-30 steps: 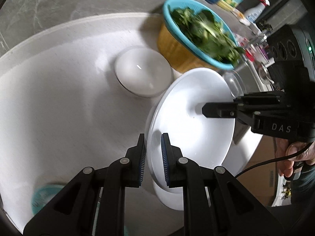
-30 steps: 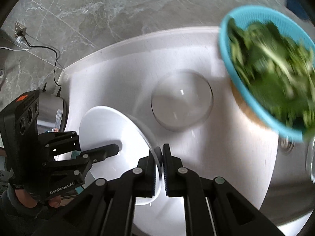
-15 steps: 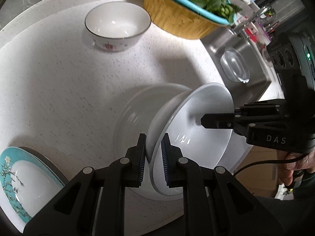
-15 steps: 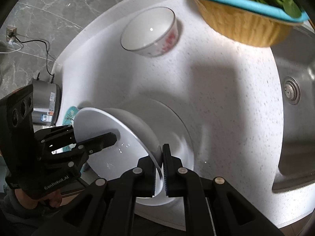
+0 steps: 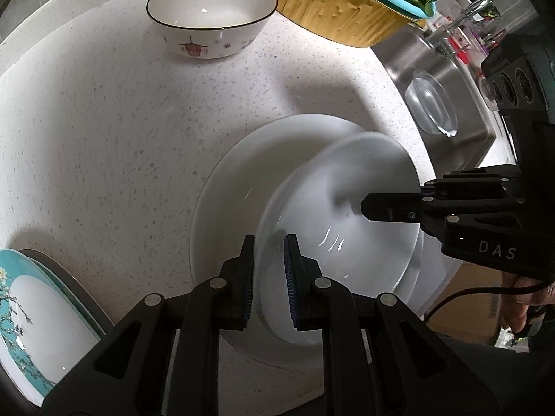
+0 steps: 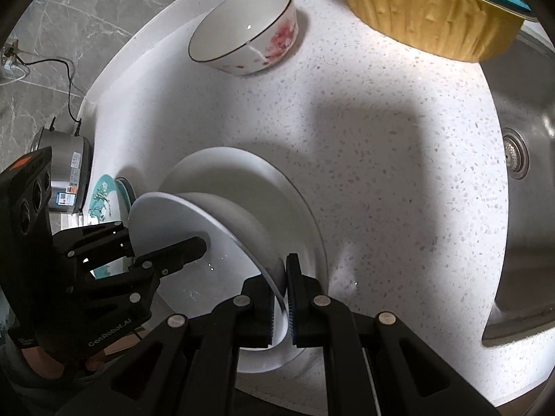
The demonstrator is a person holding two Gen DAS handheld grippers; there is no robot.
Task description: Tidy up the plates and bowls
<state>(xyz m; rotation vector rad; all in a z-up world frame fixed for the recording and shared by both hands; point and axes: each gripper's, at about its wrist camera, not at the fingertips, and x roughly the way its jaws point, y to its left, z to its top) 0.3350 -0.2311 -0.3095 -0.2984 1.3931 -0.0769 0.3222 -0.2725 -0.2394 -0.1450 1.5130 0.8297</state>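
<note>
Both grippers, the left gripper (image 5: 269, 277) and the right gripper (image 6: 280, 298), have come down from above the counter (image 5: 104, 121), each clamped narrowly on opposite rims of one plain white deep plate (image 5: 347, 228). It now hangs tilted just over a larger white plate (image 5: 242, 173) near the counter's front edge, so stacking seems nearly complete. The carried plate is glossy, unpatterned and slightly motion-blurred.
</note>
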